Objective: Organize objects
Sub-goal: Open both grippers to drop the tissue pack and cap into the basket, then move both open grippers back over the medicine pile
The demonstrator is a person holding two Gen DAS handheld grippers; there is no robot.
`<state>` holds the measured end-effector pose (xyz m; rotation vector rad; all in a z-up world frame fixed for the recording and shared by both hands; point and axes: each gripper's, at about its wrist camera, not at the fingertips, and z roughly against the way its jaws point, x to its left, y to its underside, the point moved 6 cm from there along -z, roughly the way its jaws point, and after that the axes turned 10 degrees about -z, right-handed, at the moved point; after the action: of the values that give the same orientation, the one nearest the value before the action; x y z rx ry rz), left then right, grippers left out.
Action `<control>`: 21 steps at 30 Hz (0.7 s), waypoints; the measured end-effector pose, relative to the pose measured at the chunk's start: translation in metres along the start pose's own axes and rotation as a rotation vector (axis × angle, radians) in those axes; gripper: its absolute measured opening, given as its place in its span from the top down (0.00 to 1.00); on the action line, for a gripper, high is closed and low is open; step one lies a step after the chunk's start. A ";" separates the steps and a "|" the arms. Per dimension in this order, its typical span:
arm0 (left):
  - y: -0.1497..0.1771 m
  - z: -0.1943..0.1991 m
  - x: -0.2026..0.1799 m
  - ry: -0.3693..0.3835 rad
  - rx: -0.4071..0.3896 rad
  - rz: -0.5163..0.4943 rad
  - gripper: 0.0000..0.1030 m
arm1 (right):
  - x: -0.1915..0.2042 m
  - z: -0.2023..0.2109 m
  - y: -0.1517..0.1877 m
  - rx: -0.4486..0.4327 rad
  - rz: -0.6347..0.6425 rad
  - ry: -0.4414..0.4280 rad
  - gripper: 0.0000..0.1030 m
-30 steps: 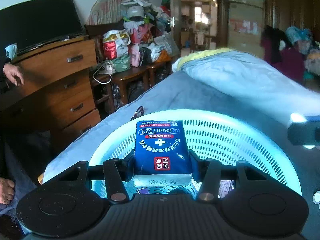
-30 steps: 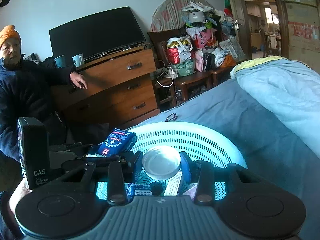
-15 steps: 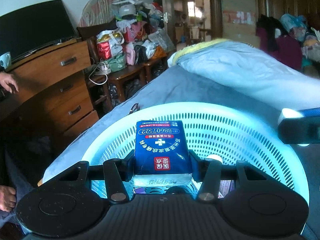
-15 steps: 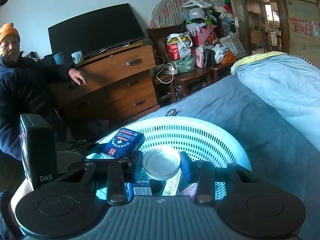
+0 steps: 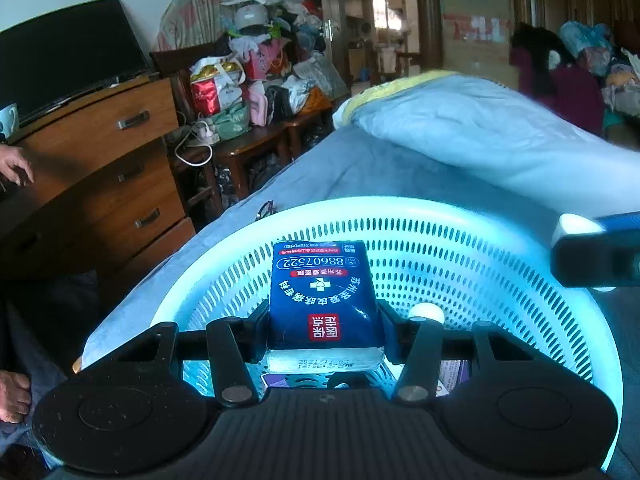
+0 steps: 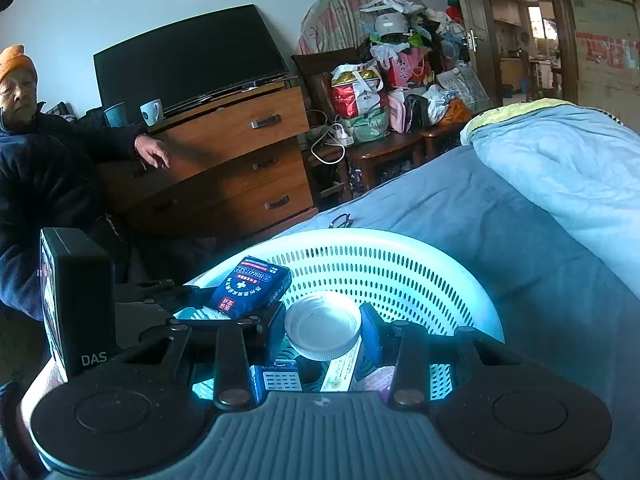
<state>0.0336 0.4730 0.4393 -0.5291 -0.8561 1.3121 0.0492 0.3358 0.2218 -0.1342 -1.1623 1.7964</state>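
left fingers [image 5: 324, 320] clamp a blue packet [image 5: 323, 292], right fingers [image 6: 324, 326] a white lid [image 6: 322, 327], apparently over the basket [image 5: 460, 248].

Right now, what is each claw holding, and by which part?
Left claw grips the blue tissue pack by its long sides. Right claw pinches the white lid across its rim.

Basket [image 5: 500, 264]: pale turquoise perforated plastic, smooth, slightly glossy. Blue packet [image 5: 323, 296]: glossy printed film, creased at the clear end seal. White lid [image 6: 323, 326]: smooth plastic, dull sheen. Left gripper [image 5: 323, 330] and right gripper [image 6: 323, 330]: matt black plastic, ribbed housing, metal rivets noted. Bed [image 6: 500, 216]: soft matt blue cloth. Dresser [image 6: 240, 152]: varnished wood, metal handles.
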 end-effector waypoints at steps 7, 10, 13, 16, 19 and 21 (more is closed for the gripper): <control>0.000 0.003 -0.001 -0.032 -0.020 -0.008 0.15 | -0.005 0.001 0.002 -0.021 -0.019 0.006 0.49; -0.004 0.007 -0.003 -0.035 -0.026 -0.011 0.15 | -0.011 0.011 0.004 -0.044 -0.035 0.000 0.49; -0.009 0.017 -0.006 -0.013 -0.063 -0.004 0.15 | -0.023 0.045 0.019 -0.133 -0.056 -0.014 0.46; -0.020 0.050 -0.022 0.057 -0.181 0.004 0.14 | -0.049 0.094 0.060 -0.238 -0.071 0.040 0.35; -0.029 0.099 -0.058 0.201 -0.343 -0.021 0.09 | -0.088 0.146 0.125 -0.312 -0.054 0.188 0.33; -0.028 0.132 -0.096 0.324 -0.442 -0.077 0.03 | -0.125 0.174 0.175 -0.300 -0.090 0.302 0.33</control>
<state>-0.0560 0.3579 0.5166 -1.0159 -0.8849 0.9307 -0.0913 0.1126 0.1374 -0.5038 -1.1890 1.4549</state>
